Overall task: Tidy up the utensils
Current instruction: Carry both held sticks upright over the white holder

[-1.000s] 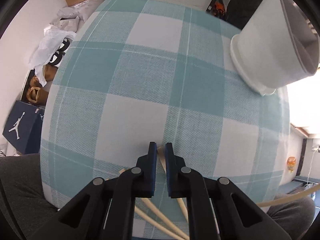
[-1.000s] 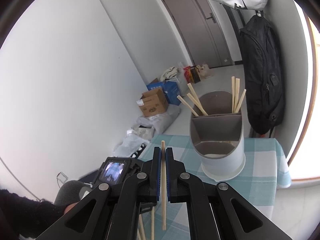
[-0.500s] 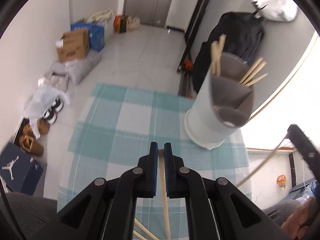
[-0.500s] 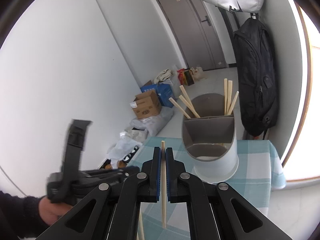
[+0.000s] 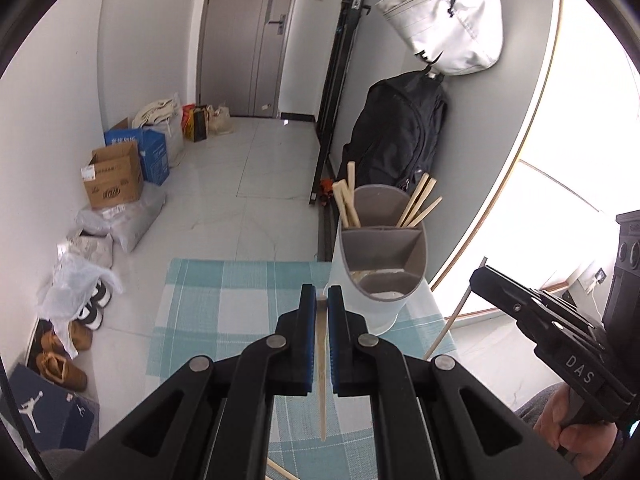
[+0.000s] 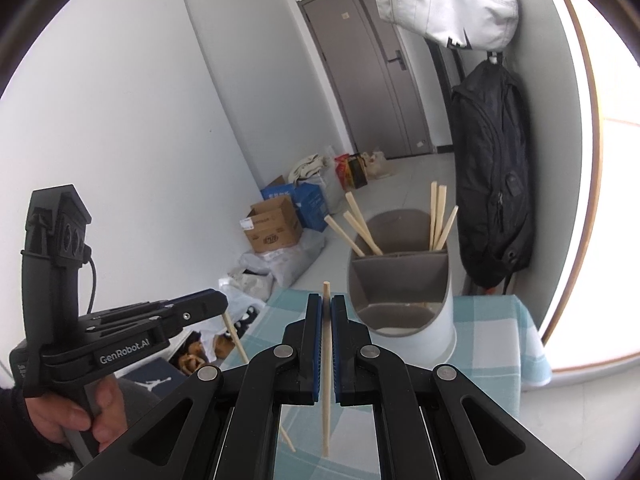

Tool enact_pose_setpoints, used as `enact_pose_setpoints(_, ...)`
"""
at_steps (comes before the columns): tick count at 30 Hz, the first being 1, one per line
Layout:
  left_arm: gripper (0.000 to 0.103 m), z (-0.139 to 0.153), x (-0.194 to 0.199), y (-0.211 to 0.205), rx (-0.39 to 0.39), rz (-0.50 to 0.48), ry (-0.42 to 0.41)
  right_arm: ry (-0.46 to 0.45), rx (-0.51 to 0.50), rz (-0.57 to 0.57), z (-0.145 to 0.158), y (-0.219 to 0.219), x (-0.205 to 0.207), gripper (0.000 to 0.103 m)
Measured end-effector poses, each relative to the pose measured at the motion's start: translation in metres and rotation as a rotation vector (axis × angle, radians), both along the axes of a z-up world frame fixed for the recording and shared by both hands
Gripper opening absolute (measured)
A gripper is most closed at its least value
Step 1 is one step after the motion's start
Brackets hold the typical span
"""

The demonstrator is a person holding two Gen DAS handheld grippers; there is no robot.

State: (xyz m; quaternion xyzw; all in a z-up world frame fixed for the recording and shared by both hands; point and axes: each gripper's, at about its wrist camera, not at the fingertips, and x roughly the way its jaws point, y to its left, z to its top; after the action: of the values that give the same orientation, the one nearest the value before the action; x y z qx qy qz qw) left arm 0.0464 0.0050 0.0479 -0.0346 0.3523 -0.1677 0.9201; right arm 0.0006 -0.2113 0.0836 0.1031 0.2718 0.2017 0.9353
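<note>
My left gripper [image 5: 320, 300] is shut on a wooden chopstick [image 5: 321, 380] and holds it above the checked teal tablecloth [image 5: 208, 304]. My right gripper [image 6: 327, 300] is shut on another chopstick [image 6: 327, 392], held upright. A white utensil holder [image 5: 378, 264] with grey compartments stands at the table's far right; it also shows in the right wrist view [image 6: 404, 300]. Several chopsticks [image 6: 438, 216] stand in its two back compartments. The front compartments look empty. Each gripper shows in the other's view, the left [image 6: 216, 306] and the right [image 5: 480, 276].
A loose chopstick [image 5: 280, 471] lies on the cloth near the front edge. A black backpack [image 6: 492, 200] and a white bag [image 5: 448, 20] hang on the wall behind the holder. Boxes, bags and shoes [image 5: 116, 184] lie on the floor at left.
My left gripper has lifted off the cloth with its chopstick and tilted up toward the holder. The right gripper has moved a little closer to the holder.
</note>
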Motion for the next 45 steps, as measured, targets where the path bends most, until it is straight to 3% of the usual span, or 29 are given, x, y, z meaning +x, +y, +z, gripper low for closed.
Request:
enact_pose_setpoints(14,0.002,0.085,0.029,-0.016,-0.055,-0.047,-0.082,-0.139,-0.009,-0.082,0.091,-0.022,0.035,0.004)
enact_pose_setpoints(24,0.002,0.131,0.063,-0.039,-0.077,-0.046,-0.194,-0.207,-0.005,-0.134,0.119,-0.034,0.082,0.004)
enact_pose_setpoints(38,0.002,0.108,0.106,-0.057,-0.062,-0.045,-0.189,-0.206,-0.039,-0.143,0.102,-0.039,0.13,0.004)
enact_pose_setpoints(45,0.002,0.088,0.111,-0.063,-0.108,-0.093,-0.212,-0.183,-0.039,-0.145,0.084,-0.045,0.139,0.004)
